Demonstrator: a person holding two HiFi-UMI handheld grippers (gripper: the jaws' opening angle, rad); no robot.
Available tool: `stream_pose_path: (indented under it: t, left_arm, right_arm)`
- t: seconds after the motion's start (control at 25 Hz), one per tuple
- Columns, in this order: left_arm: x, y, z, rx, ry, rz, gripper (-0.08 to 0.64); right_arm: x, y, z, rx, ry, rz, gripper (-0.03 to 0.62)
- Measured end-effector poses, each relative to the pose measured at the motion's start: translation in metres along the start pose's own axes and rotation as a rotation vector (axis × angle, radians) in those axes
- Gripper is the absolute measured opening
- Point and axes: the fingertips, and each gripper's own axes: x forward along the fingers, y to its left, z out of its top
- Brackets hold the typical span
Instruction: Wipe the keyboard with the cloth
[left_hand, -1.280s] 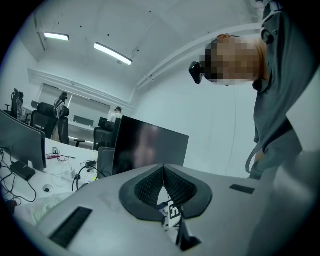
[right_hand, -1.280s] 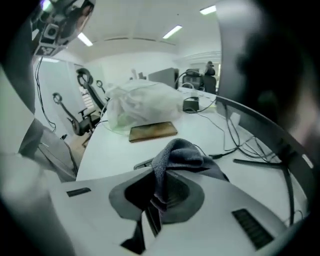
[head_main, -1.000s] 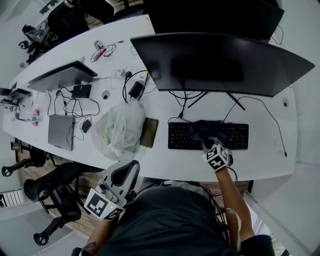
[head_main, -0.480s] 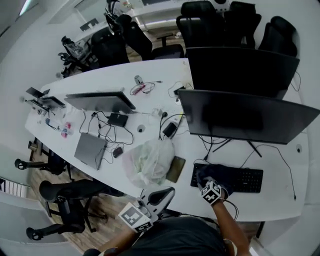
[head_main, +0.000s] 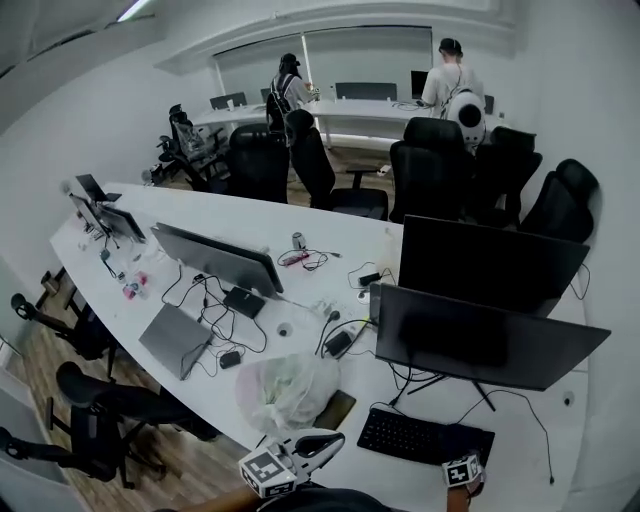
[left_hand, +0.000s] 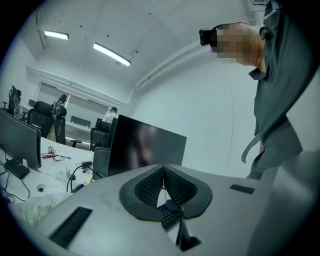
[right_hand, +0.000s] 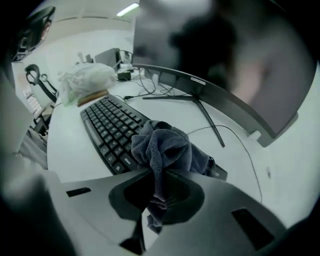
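Right hand-held gripper: clamped on the bunched cloth, which sits on the keyboard's right end. The key rows run off toward 10 o'clock. Left hand-held gripper: jaws together, empty, at the keyboard's 9 o'clock by the worktop edge. Judgement: press lightly and drag along the rows.

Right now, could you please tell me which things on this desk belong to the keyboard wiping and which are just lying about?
In the job: keyboard; cloth lying on it; right gripper, shut on the cloth.
Lying about: plastic bag; closed laptop; monitor; left gripper, shut and empty.
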Motion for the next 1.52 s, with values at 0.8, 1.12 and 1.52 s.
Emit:
stream_pose_path:
  t: [0.8,1.12,1.52]
  left_arm:
    - [-0.001,0.012,-0.006,0.009,-0.019,0.052,0.008]
    - [0.015,0.013,-0.010,-0.033,0.048,0.023,0.008]
    - [0.002,0.016,-0.006,-0.049,0.061,0.050,0.008]
  right_arm:
    - [0.015,-0.015,0.005,-0.019,-0.075,-0.022,0.026]
    - [0.025,0.138,0.131,-0.229,-0.254,0.266,0.026]
    - [0.008,0.038,0.026,-0.058,-0.126,0.075,0.026]
